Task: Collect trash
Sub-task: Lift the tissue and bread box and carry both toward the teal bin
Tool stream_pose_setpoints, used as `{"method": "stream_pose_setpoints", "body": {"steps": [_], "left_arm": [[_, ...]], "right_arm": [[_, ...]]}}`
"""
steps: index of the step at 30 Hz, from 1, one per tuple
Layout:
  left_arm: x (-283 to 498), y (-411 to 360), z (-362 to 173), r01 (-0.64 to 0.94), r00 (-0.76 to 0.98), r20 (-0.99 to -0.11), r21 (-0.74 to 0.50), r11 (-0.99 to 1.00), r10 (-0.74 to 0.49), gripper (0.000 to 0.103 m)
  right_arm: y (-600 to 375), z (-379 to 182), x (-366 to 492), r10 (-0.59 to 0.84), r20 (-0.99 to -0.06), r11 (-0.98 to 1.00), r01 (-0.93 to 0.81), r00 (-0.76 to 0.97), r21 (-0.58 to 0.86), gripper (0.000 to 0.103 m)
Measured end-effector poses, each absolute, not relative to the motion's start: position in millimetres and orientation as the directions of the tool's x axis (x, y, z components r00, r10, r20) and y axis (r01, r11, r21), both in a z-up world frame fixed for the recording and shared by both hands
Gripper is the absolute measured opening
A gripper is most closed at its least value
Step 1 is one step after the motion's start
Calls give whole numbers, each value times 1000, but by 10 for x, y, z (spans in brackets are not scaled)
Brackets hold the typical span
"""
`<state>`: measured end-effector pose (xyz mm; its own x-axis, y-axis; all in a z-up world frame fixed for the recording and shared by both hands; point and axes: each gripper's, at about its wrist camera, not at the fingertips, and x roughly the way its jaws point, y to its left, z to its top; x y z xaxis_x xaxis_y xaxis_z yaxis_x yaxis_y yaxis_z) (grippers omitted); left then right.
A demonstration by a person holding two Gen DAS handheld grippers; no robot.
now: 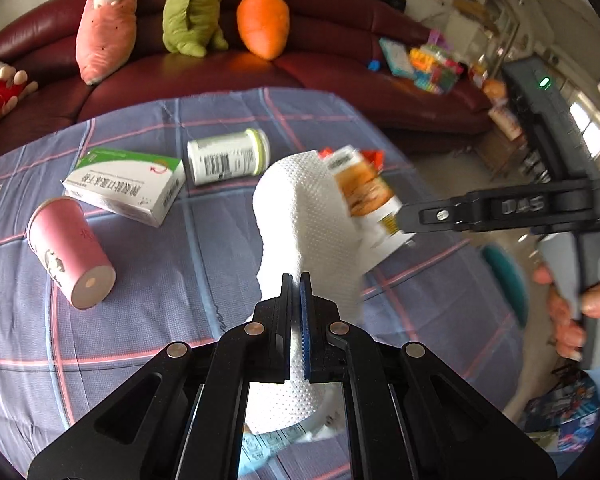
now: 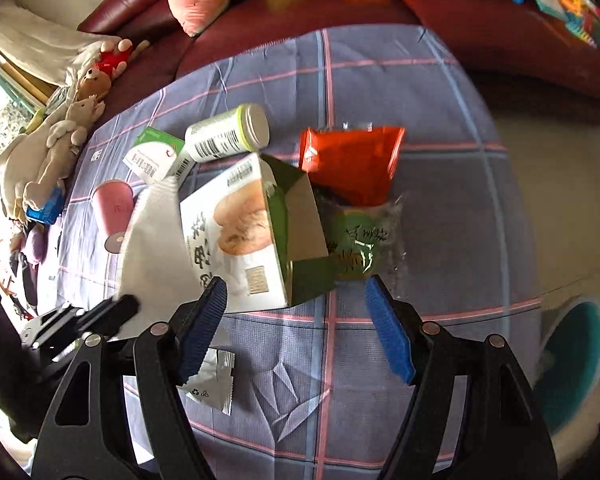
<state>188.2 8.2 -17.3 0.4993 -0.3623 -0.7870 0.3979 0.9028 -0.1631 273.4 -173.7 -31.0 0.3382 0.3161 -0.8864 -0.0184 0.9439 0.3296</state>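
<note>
- Above the checked tablecloth (image 2: 440, 92), the right gripper (image 2: 296, 292) hangs with its blue pads spread, nothing pressed between them.
- Just beyond its fingertips lies the snack carton (image 2: 236, 236), long axis running near to far and leaning slightly left; an orange packet (image 2: 352, 164) sits beyond it.
- To the left, the left gripper (image 1: 296, 280) is clamped on a white paper towel (image 1: 304, 216).
- The right gripper looks nearer the carton.
</note>
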Motion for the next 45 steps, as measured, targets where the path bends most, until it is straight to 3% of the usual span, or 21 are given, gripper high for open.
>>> {"method": "stream_pose_setpoints", "body": {"steps": [5,16,20,25,27,36,45], "left_arm": [[1936,14,-365,383,473,-821,-136,914,-321,4],[2025,91,-463,371,462,-832,-132,919,-306,4],[2059,141,-498,361,460,-834,-139,922,-306,4],[2032,290,-469,334,466,-829,-160,929,-310,4],[1998,355,-430,323,475,-824,-164,932,-309,4],[1765,451,-122,310,525,-791,-168,936,-316,4],[1543,-211,178,422,525,-760,-157,893,-382,4]], "right_arm": [[-1854,-542,2781,391,-867,908,20,309,418,68],[-1804,-909,2951,592,-757,782,33,278,623,81],[-1716,-1000,3013,625,-730,751,42,277,659,82],[-1477,-802,2964,586,-743,789,-19,323,614,59],[-1363,-631,2927,554,-761,818,-51,339,573,54],[-1399,-7,2609,442,-778,888,-95,448,450,54],[-2253,315,2089,328,-763,916,9,556,400,54]]}}
